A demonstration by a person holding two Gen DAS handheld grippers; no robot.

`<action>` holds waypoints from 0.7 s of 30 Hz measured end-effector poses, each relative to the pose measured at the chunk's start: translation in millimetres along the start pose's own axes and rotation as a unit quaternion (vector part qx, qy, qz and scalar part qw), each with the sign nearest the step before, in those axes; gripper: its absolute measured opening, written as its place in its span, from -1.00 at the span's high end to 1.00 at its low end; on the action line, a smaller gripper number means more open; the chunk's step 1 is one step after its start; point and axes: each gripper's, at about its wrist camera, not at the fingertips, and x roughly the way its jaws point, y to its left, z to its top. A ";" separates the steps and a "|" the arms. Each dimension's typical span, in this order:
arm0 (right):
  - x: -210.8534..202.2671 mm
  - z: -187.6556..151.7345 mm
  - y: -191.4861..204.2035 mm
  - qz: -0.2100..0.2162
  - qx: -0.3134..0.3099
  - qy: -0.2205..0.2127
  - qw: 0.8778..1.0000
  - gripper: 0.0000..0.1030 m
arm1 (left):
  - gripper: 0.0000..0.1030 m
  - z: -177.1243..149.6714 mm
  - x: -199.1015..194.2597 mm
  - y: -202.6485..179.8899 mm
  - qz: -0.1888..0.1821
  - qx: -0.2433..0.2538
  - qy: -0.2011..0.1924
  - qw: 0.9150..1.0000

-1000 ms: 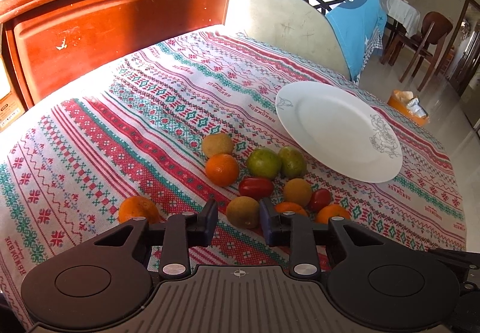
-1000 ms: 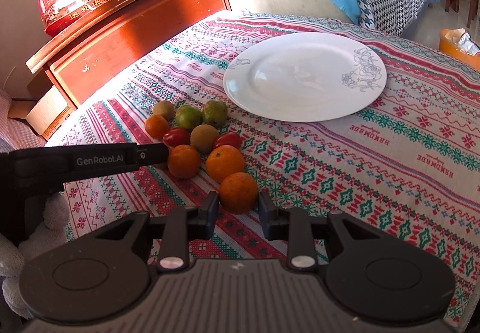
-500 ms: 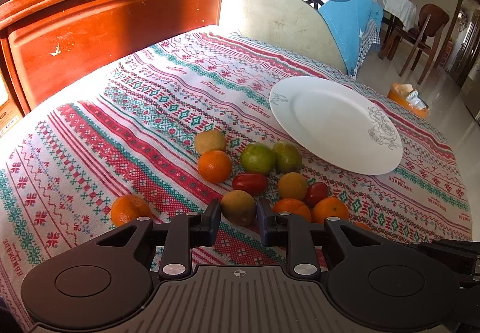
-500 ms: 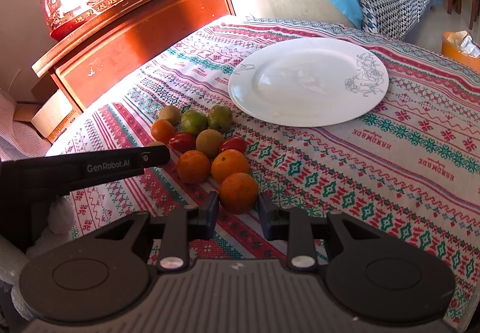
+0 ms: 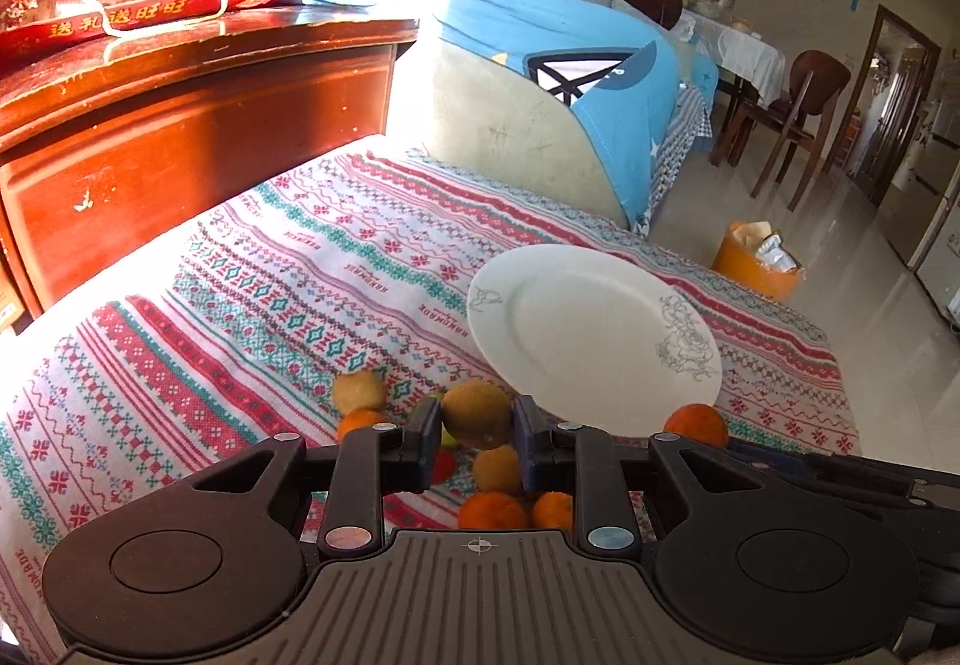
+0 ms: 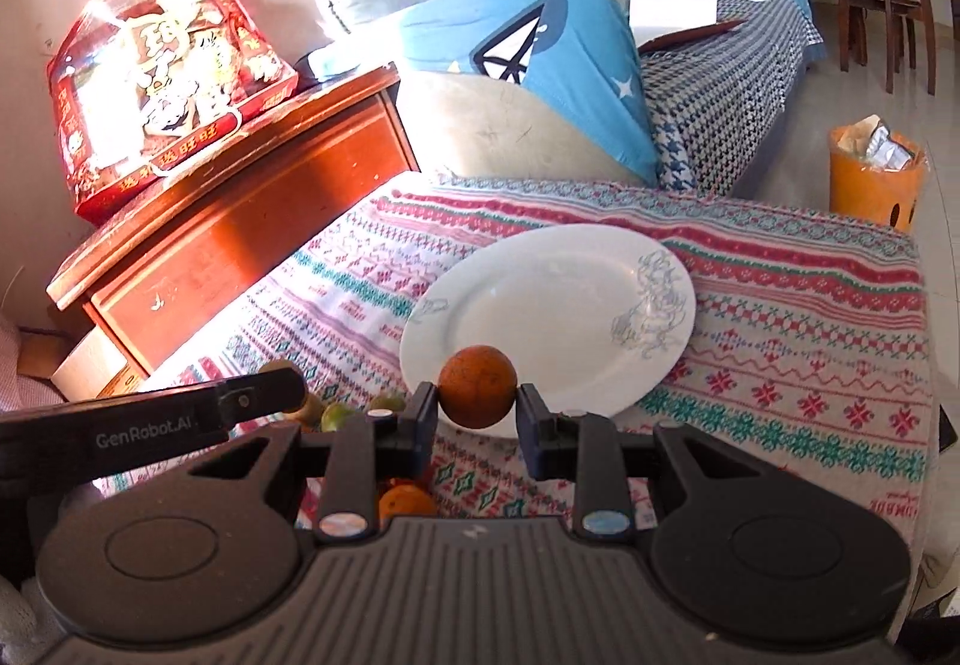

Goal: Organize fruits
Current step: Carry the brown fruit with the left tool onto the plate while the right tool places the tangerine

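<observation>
A sunlit living room: a sofa (image 6: 540,125) with a blue cushion stands behind the low table, a red-brown cabinet (image 5: 180,143) sits at its far left, and an orange bin (image 6: 873,179) is on the floor to the right. The table wears a striped cloth (image 5: 240,317), and on it lies the landmark, a white plate (image 5: 591,332), empty.

Just short of the plate's near-left rim lies the fruit pile (image 5: 498,491): oranges, 1 yellowish fruit (image 5: 359,390) at its far edge, a glimpse of red and green, much of it hidden behind the tools.

The left gripper (image 5: 474,428) is clamped on 1 brown-green fruit (image 5: 477,413), held above the pile and just off the plate's near-left edge. The right gripper (image 6: 477,407) pinches 1 orange (image 6: 477,386), which in its own view sits over the plate's near rim; in the left view the same orange shows against the near-right rim.

What matters for the drop: the plate lies straight ahead of both pairs of fingers and slightly below. The right load looks nearer the plate's rim, so that hand probably needs the shorter reach forward. The left must travel forward and a little right. Both fruits are round, so no axis matters, but they may roll on the shallow plate.
</observation>
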 end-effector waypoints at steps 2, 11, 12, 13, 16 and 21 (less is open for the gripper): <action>5.1 7.6 -7.2 -0.001 0.015 -0.008 1.000 0.44 | 0.55 9.4 3.5 -5.9 -0.006 0.010 -0.004 1.000; 36.5 1.4 -24.3 -0.027 0.055 0.010 0.998 0.44 | 0.54 26.0 39.1 -19.7 -0.029 0.010 0.000 1.000; 38.8 0.3 -25.6 -0.027 0.058 0.013 0.998 0.44 | 0.54 25.0 43.1 -20.6 -0.032 0.005 0.004 0.999; 41.3 -0.4 -26.4 -0.027 0.060 0.015 0.998 0.44 | 0.54 23.4 47.5 -21.2 -0.036 0.001 0.009 0.999; 48.3 -2.4 -28.5 -0.032 0.067 0.019 0.997 0.44 | 0.54 20.8 60.5 -26.0 -0.040 -0.001 0.018 0.999; 54.8 -5.2 -32.1 -0.036 0.079 0.024 0.996 0.44 | 0.54 16.8 77.0 -26.7 -0.037 -0.003 0.031 0.999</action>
